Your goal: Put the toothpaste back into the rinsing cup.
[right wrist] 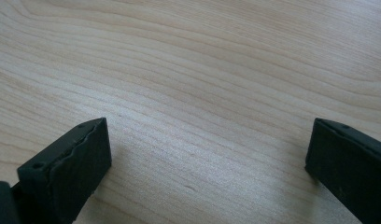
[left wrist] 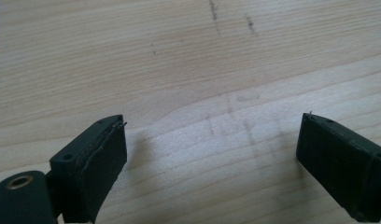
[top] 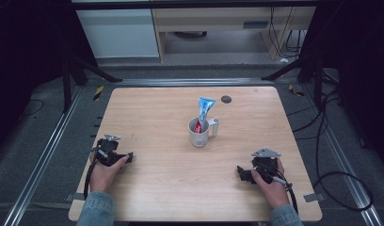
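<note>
Resting on the table (top: 152,113), left gripper (top: 125,158) and right gripper (top: 243,173) gape wide, empty, with the cup (top: 198,133) standing well ahead between them.

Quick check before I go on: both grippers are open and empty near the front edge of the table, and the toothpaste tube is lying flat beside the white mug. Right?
Not quite. The toothpaste tube is not lying beside the white mug; it stands in it, sticking out above the rim, as the high view shows. The rest holds: the left gripper and the right gripper are open and empty near the table front edge.
</note>
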Demonstrator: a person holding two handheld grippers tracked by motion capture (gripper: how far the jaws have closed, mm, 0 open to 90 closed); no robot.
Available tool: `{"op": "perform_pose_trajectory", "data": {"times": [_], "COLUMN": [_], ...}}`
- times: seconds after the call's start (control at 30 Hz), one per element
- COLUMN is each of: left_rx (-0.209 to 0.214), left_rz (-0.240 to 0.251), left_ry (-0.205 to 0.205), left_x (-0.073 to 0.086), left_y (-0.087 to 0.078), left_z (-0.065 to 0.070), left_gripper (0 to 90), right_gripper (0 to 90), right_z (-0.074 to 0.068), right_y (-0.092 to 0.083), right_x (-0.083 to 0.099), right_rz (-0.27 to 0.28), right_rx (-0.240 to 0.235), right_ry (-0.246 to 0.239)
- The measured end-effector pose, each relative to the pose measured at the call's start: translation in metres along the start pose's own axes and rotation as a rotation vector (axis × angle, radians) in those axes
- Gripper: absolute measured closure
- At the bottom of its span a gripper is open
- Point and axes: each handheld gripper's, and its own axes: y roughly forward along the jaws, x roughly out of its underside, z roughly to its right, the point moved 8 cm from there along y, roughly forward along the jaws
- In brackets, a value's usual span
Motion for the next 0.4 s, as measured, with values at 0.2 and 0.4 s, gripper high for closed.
{"op": "perform_pose_trajectory", "data": {"times": [0.2,0.4], "left_rx": [0.027,0.034], "left_rz": [0.052,0.137], "left_ry": [-0.025,-0.029], "left_x": [-0.0001,-0.0003], "left_y": [0.0059,0.0104], "left_z": [-0.0037,-0.0054], "left_gripper": [3.1,0.0], "right_gripper": [0.4,0.4], "right_z": [0.0000,-0.0001], "right_y": [0.0000,0.0000], "right_x": [0.0000,0.0000], "right_rz": [0.000,0.000], "right_rx": [0.000,-0.001], "right_ry": [0.000,-0.001]}}
